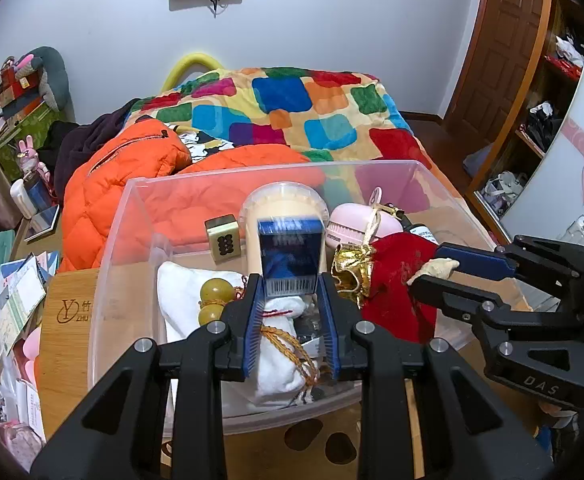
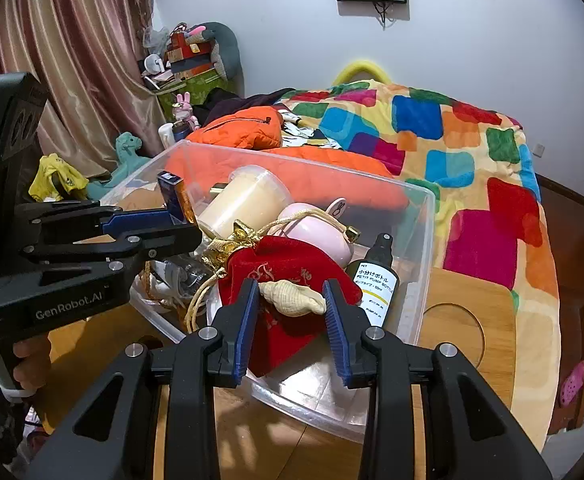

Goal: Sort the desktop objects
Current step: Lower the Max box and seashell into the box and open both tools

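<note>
Left wrist view, left gripper [image 1: 290,284] pinching blue box [image 1: 290,256], right gripper [image 2: 292,300] pinching shell [image 2: 292,300], wooden table [image 1: 68,320], bedroom.

I see a small blue box [image 1: 290,256] upright, barcode end down, above the clear plastic bin [image 1: 124,216]. A cream spiral shell [image 2: 292,299] lies sideways over the red velvet pouch [image 2: 288,276].

"PETIT PUMP BOTTLE" on spray bottle [image 2: 378,280], "GenRobot.AI" on left gripper [image 2: 178,216]
</note>
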Motion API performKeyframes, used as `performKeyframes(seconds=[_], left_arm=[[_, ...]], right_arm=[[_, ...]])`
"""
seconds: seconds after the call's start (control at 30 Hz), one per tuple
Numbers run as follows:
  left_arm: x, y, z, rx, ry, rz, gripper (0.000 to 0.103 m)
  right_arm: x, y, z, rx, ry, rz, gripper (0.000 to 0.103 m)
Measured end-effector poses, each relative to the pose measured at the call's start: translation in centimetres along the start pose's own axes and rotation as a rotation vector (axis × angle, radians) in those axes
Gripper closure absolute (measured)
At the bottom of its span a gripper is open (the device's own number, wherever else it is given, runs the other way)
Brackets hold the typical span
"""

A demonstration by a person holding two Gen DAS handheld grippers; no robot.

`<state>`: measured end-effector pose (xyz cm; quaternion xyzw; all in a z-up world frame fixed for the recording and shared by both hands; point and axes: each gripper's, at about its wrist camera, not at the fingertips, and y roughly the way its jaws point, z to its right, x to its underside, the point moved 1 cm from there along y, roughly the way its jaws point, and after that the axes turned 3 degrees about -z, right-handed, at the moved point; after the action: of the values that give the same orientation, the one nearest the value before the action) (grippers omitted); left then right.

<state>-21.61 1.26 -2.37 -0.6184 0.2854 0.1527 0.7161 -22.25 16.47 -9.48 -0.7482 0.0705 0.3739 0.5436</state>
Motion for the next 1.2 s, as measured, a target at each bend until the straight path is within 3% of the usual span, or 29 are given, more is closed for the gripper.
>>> performKeyframes(seconds=[0.53, 0.7, 0.8, 0.97, 1.2], left_arm=[[0.1, -0.5, -0.1, 0.004, -0.009, 0.006, 0.074], [0.2, -1.1, -0.1, 0.003, -0.014, 0.015, 0.067], [0.2, -1.6, -0.2, -0.001, -0.013, 0.02, 0.066], [0.4, -2.7, -0.1, -0.01, -0.011, 0.047, 0.051], [0.6, -4.6, 0.3, -0.03, -0.006, 0.087, 0.037]], right_arm=[[-0.2, -0.4, -0.4, 0.023, -0.004, -0.001, 0.072], [-0.1, -1.3, -0.5, 0.051, -0.008, 0.024, 0.058], [-0.1, -1.9, -0.7, 0.06, -0.008, 0.037, 0.057], [0.0, -2.8, -0.9, 0.08, -0.007, 0.049, 0.055], [0.4, -4.5, -1.4, 0.121, -0.001, 0.086, 0.042]])
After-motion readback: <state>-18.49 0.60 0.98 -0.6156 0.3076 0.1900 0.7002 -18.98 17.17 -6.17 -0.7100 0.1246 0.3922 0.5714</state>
